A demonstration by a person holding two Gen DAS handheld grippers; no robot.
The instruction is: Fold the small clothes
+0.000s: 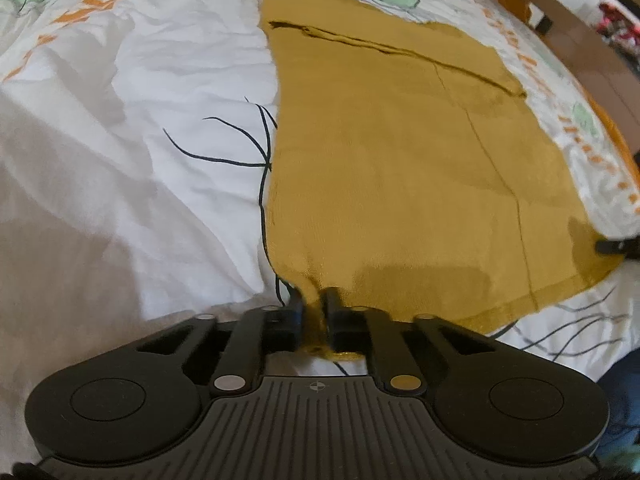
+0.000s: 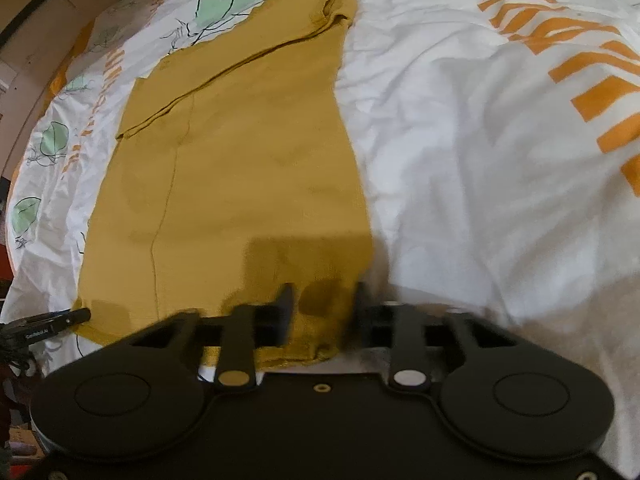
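A mustard knit garment (image 1: pixel 400 160) lies flat on the bed, partly folded, with a folded-over band across its far end. In the left wrist view my left gripper (image 1: pixel 314 304) is shut on its near left corner, the cloth pinched up between the fingers. In the right wrist view the garment (image 2: pixel 240 160) reaches my right gripper (image 2: pixel 324 300). Its blurred fingers stand a little apart, and the near right corner fills the gap between them. The right gripper's tip (image 1: pixel 616 246) shows at the garment's right edge, and the left gripper (image 2: pixel 60 320) at its left edge.
A white bedcover (image 1: pixel 140 120) with orange stripes, green leaves and black lines spreads wrinkled around the garment, wide on the left and on the right (image 2: pixel 480 160). Wooden furniture (image 1: pixel 580 20) stands past the bed's far edge.
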